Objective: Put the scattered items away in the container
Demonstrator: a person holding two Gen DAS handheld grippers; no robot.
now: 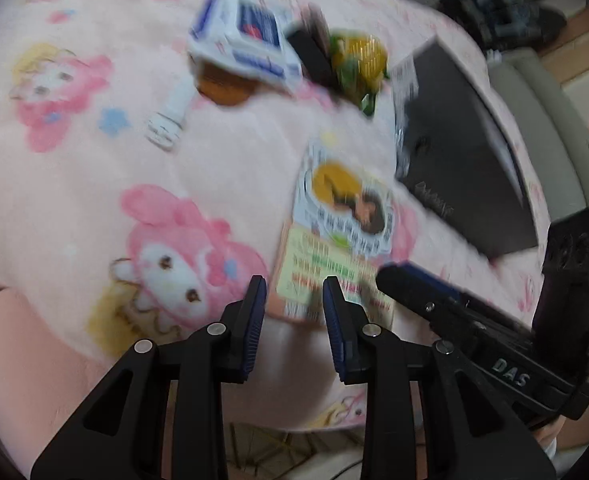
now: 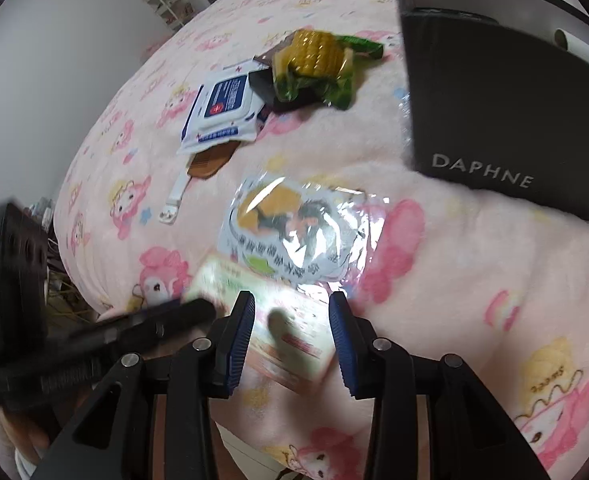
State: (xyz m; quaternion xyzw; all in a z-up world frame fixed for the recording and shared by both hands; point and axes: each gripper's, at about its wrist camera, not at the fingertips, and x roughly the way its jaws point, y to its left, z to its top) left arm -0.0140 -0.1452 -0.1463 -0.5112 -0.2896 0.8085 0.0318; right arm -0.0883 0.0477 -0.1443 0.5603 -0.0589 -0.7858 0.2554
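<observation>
Both grippers hang over a pink cartoon-print blanket (image 2: 474, 240) with their jaws standing apart and nothing between them. The left gripper (image 1: 294, 304) sits above the near edge of a pale green and pink printed packet (image 1: 322, 276), and the right gripper (image 2: 290, 316) hovers over that same packet from the other side, with the left tool's black body crossing the lower left of its view. Just beyond the packet lies a glossy clear-wrapped snack bag (image 2: 298, 232) with a cartoon figure on it, overlapping the packet's far end. Farther off, a white and blue wet-wipes pack (image 2: 224, 108) rests partly on a brown paddle brush with a white handle (image 2: 182, 192); the left view is too smeared to confirm what that brown thing is. Beside the wipes sit a dark flat box (image 2: 264, 82) and a vacuum-packed corn cob (image 2: 314, 62). The black DAPHNE box (image 2: 506, 112), the container, stands open-topped to the right, well apart from the corn.
</observation>
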